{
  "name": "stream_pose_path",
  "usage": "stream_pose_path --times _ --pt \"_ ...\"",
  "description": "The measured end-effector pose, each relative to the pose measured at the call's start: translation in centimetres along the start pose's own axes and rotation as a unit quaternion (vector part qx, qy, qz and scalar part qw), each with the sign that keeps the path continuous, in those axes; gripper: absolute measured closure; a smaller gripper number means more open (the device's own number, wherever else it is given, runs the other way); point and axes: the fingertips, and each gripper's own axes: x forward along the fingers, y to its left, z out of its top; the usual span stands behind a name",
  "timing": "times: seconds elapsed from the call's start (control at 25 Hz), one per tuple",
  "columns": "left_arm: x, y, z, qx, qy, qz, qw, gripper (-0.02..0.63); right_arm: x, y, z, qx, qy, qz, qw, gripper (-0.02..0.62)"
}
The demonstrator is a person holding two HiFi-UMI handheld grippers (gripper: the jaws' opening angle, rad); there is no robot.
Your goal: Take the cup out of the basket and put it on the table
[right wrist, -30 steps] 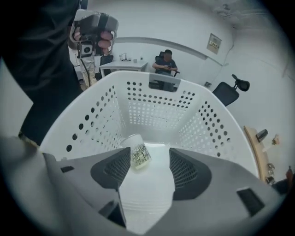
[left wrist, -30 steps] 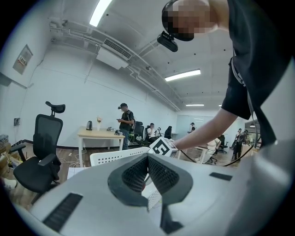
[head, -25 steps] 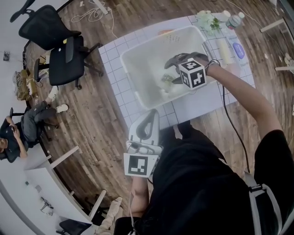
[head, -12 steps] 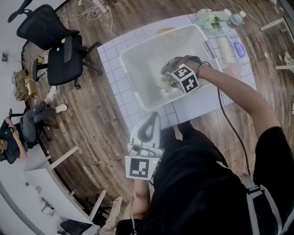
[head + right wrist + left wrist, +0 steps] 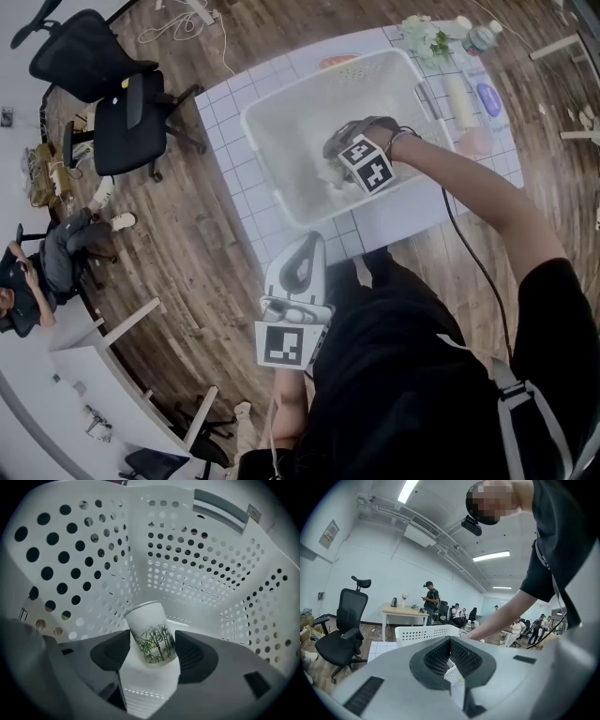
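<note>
In the basket (image 5: 281, 122), right gripper (image 5: 153, 656) jaws, just opening, stood apart around the cup (image 5: 150, 630); left gripper (image 5: 450, 641) jaws were shut.

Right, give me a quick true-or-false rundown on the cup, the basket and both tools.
1. The bamboo-print cup is inside the white perforated basket. True.
2. The right tool is clamped on the cup. False: the cup is between its jaws, which have just been opening and stand wide, not pressing on it.
3. The left tool is inside the basket. False: it is held outside, near the person's body, empty.
4. The basket sits on the floor. False: it sits on the white tiled table.
5. A black office chair stands beside the table. True.
</note>
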Motion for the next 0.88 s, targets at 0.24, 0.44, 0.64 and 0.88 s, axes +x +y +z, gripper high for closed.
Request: stream_pose_path --times 0.24,0.44,0.64,0.88 --pt "0.0 0.3 0.1 0.000 -0.002 0.003 1.0000 0.597 0.3 -0.8 0.3 0.013 -0.008 -0.013 1.000 0.302" --pt "0.1 0.3 0.2 -0.001 -0.001 0.003 1.0000 0.597 0.2 -0.8 0.2 0.016 -0.011 -0.020 1.000 0.307" --pt "0.3 0.2 0.6 0.026 -0.002 -0.006 0.9996 0.597 -0.4 -1.0 0.4 0.034 -0.023 -0.024 0.999 0.318" --pt "0.5 -0.1 0.6 0.014 -0.006 -0.006 0.9999 0.597 -1.2 -1.8 0.6 0.066 -0.044 -0.038 0.996 0.322"
